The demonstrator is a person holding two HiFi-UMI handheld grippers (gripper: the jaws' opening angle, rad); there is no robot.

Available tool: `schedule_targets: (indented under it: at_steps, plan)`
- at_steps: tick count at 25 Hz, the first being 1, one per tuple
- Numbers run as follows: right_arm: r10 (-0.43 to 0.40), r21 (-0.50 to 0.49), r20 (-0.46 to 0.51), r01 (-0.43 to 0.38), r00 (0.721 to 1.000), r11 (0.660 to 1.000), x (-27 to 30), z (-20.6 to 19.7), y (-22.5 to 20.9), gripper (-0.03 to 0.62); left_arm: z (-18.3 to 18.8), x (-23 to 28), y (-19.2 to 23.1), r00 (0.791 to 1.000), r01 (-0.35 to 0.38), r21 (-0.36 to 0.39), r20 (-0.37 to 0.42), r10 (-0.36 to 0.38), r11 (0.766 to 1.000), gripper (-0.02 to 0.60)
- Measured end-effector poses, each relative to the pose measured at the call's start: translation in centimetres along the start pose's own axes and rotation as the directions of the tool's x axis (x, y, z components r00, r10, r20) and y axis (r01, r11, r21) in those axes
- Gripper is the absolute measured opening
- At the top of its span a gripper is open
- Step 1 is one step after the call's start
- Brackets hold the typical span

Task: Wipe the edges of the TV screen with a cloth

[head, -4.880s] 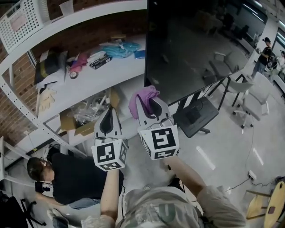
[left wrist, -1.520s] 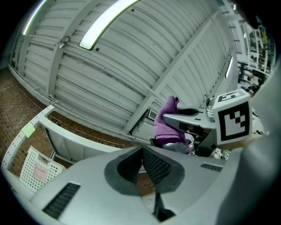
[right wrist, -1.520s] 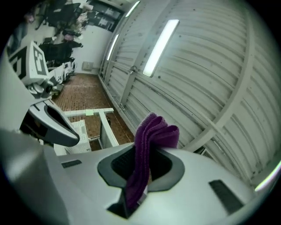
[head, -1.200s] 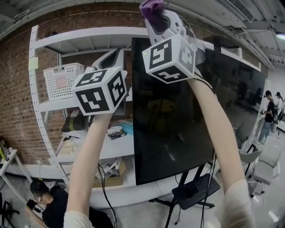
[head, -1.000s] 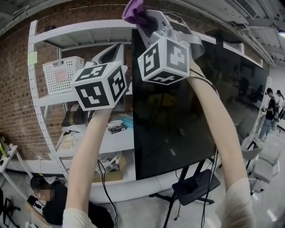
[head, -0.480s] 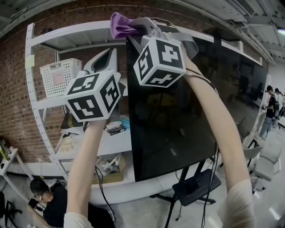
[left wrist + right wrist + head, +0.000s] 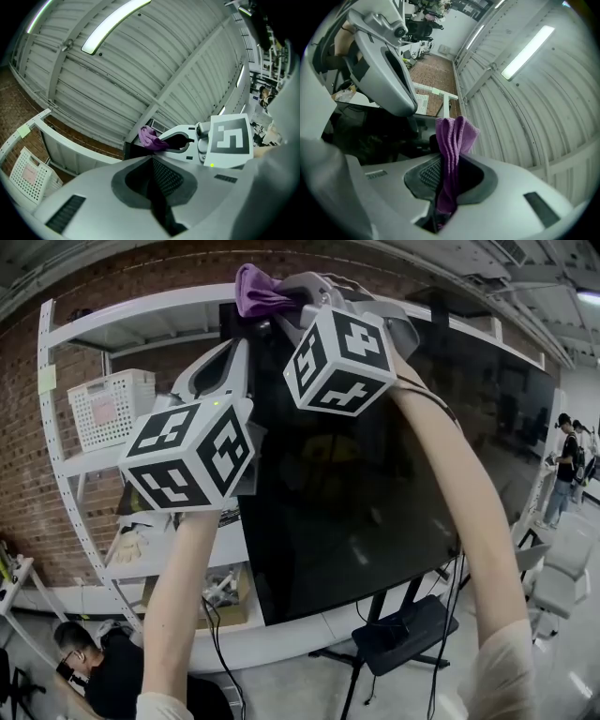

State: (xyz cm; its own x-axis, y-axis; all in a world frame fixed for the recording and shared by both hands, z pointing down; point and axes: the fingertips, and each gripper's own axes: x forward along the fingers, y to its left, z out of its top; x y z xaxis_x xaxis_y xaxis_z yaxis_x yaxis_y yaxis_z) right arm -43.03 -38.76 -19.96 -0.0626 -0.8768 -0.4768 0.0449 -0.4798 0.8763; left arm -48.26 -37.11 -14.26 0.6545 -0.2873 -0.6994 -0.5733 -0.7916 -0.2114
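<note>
My right tool [image 7: 286, 298] is clamped on the purple cloth [image 7: 253, 289], which sticks out past the jaws at the top left corner of the TV screen [image 7: 375, 484]; whether it touches the edge there I can't tell. My left tool [image 7: 223, 367] is pressed together with nothing in it, just beside the screen's left side. To wipe well, I'd press the cloth's free fold, not the jaw tips, onto the edge and drag evenly along it, gripping firmly
</note>
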Motion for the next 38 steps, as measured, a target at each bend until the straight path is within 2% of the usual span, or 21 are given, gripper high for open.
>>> schedule_targets:
  at_steps: [7,10,13,17,26,29,33,38]
  plan:
    - [0.029,0.029,-0.025,-0.028,0.999,0.999,-1.5,-6.1,-0.9,0.061,-2.4,3.5,-4.6,1.000,-0.005,-0.009,-0.016,0.005,1.000,0.015]
    - [0.047,0.012,-0.030,-0.047,0.998,0.999,-2.6,-8.1,-1.2,0.061,-3.8,4.6,-7.5,0.999,-0.009,0.008,-0.034,0.009,1.000,0.015]
    - [0.039,-0.002,-0.046,-0.039,0.998,0.999,-3.5,-10.3,-1.6,0.061,-5.0,5.4,-9.9,0.999,-0.001,0.004,-0.034,0.001,1.000,0.015]
    - [0.017,0.055,-0.048,-0.014,0.999,0.998,-4.0,-12.8,-1.6,0.061,-6.5,6.9,-12.1,0.999,0.017,0.001,-0.043,-0.016,1.000,0.015]
    - [0.017,0.039,-0.049,-0.015,0.999,0.999,-6.6,-18.9,-2.6,0.061,-6.9,10.4,-17.9,0.999,0.030,0.060,0.022,-0.032,0.998,0.015]
    - [0.012,-0.001,-0.060,-0.012,0.998,1.000,-6.9,-21.0,-2.4,0.061,-6.4,11.2,-19.1,0.996,0.024,0.051,0.079,-0.028,0.998,0.015]
    - [0.033,0.012,-0.067,-0.032,0.997,0.999,-7.1,-24.4,-2.1,0.061,-6.7,12.9,-21.4,0.992,0.037,0.020,0.118,-0.039,0.999,0.015]
    - [0.046,-0.036,-0.097,-0.049,0.994,0.998,-9.5,-30.0,-3.4,0.061,-7.6,17.1,-27.6,0.989,0.056,-0.018,0.138,-0.053,0.998,0.015]
